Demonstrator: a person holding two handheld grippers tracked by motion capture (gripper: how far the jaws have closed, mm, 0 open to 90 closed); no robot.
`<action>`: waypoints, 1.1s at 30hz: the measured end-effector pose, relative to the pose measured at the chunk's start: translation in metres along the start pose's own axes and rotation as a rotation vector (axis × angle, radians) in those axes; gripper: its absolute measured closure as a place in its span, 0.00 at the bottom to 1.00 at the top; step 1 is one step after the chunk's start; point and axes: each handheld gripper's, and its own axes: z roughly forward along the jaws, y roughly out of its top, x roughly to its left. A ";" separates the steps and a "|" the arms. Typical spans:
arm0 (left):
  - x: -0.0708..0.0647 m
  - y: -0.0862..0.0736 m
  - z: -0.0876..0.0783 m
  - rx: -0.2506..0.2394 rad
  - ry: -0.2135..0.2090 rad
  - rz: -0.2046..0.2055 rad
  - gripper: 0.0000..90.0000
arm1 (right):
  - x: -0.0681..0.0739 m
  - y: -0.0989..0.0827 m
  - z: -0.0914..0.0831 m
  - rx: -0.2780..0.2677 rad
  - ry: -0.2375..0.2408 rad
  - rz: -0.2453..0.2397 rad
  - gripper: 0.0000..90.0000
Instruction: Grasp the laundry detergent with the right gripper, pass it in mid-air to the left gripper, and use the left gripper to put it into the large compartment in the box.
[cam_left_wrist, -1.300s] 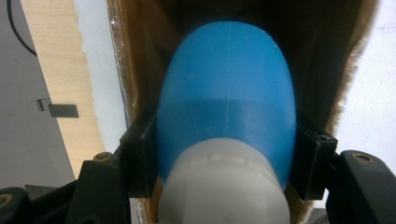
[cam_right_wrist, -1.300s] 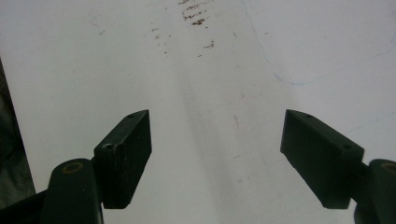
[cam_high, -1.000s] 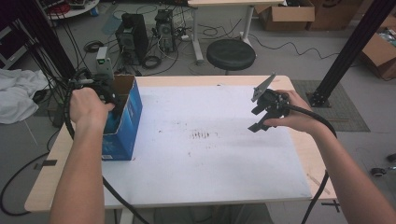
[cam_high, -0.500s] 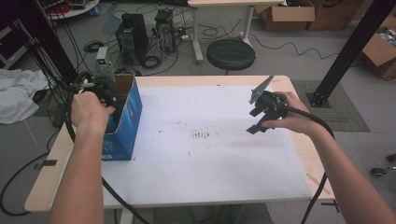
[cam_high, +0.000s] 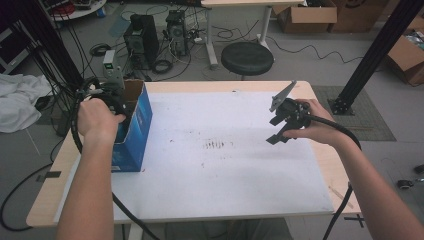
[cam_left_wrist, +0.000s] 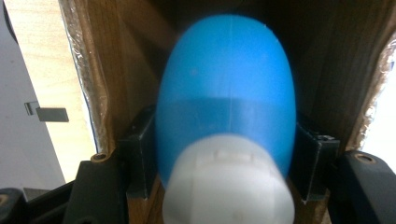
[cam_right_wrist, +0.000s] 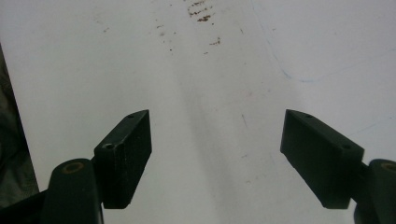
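A blue egg-shaped bottle (cam_left_wrist: 226, 93) with a white cap (cam_left_wrist: 229, 182) fills the left gripper view. My left gripper (cam_left_wrist: 224, 154) is shut on it, a black jaw pressing on each side, inside a cardboard box with brown inner walls (cam_left_wrist: 116, 56). In the high view the left gripper (cam_high: 117, 102) reaches into the open top of this blue box (cam_high: 135, 132) at the table's left. My right gripper (cam_high: 275, 131) hovers over the right part of the white table (cam_high: 215, 175). Its jaws (cam_right_wrist: 217, 154) stand wide open with nothing between them.
Dark smudges (cam_high: 215, 145) mark the middle of the white tabletop. Behind the table are a black stool (cam_high: 247, 57), computer cases (cam_high: 142, 32) and loose cables on the floor. A black frame post (cam_high: 372, 55) rises at the right.
The left hand has shifted slightly toward me at the box. The right gripper has hardly moved and remains open.
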 end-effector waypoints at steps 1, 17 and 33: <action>0.000 0.000 0.000 -0.001 -0.001 0.001 0.41 | 0.000 0.000 0.000 0.000 0.000 0.000 0.28; -0.002 -0.003 -0.005 -0.002 0.042 0.026 0.26 | 0.002 0.000 -0.004 -0.006 0.008 -0.001 0.27; -0.012 -0.008 -0.050 -0.081 0.088 0.088 0.20 | 0.007 -0.002 -0.017 -0.027 -0.007 0.002 0.27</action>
